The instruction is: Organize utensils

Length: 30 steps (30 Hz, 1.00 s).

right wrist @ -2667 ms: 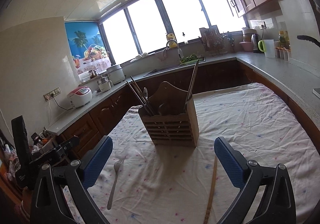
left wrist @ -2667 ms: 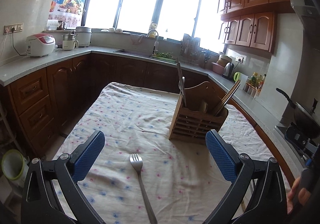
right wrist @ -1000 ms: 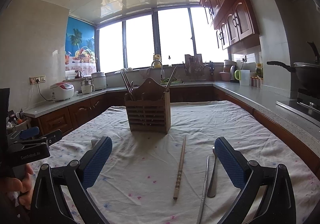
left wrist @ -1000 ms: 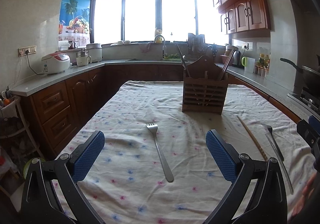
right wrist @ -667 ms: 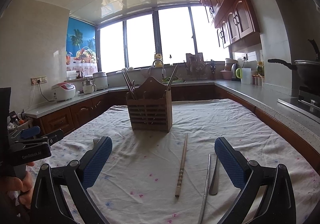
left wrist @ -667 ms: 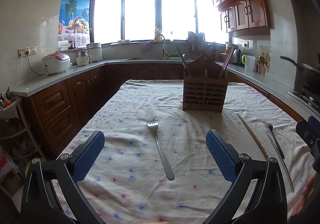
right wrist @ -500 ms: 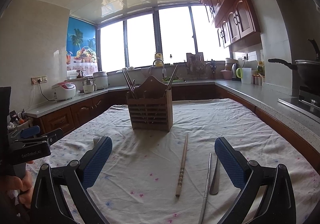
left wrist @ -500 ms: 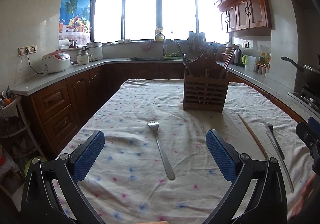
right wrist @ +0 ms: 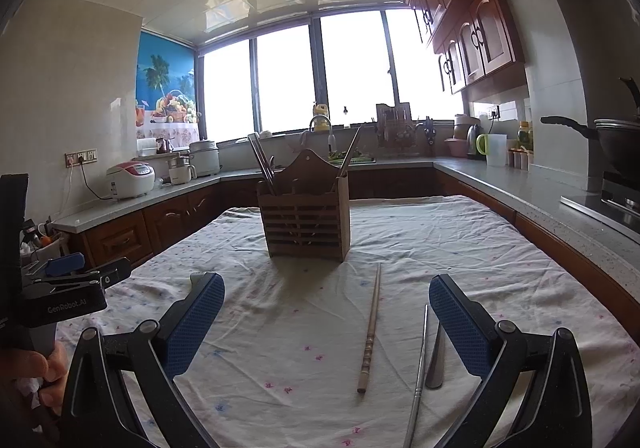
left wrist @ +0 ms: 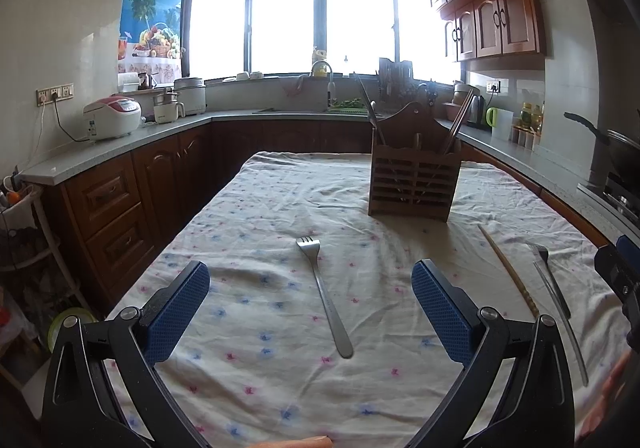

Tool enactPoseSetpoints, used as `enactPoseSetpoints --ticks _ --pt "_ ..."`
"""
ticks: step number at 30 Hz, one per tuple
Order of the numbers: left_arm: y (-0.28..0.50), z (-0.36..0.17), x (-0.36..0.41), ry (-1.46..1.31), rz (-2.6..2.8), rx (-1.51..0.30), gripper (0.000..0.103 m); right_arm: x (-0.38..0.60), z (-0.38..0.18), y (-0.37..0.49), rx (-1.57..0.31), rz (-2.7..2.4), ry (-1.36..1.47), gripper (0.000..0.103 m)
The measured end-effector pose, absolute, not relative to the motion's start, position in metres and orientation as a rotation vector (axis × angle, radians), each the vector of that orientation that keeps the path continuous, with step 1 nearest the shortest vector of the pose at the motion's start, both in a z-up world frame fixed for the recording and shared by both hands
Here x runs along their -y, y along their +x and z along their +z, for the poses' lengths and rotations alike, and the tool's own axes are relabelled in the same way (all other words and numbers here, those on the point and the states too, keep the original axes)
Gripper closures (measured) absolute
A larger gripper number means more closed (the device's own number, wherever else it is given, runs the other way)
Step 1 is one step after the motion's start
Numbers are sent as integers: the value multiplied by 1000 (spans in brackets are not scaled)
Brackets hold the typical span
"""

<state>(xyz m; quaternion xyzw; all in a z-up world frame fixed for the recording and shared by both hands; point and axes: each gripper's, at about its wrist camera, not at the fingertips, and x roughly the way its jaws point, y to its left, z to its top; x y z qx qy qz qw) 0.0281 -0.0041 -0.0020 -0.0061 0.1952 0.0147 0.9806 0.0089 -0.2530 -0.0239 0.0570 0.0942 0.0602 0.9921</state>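
Note:
A wooden utensil holder stands mid-table with chopsticks and other utensils upright in it. A metal fork lies on the floral tablecloth, between the fingers of my open left gripper and just ahead of them. To its right lie a wooden chopstick, a metal chopstick and a second metal utensil. My right gripper is open above the cloth, with the wooden chopstick between its fingers and the metal pieces by its right finger.
The table is ringed by grey counters with wooden cabinets. A rice cooker and pots sit on the left counter, a sink at the back, a wok on the stove at right. A hand holds the left gripper's handle.
Both grippers pulled back from the holder and dropped lower over 2.7 s, bringing the chopsticks into view. In the last second they have hardly moved. Both stayed open.

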Motion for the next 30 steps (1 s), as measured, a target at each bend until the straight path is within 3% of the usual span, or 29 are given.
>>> enactPoseSetpoints --ticks 30 --pt "29 1 4 -20 7 -406 0 249 -20 8 -179 140 124 0"
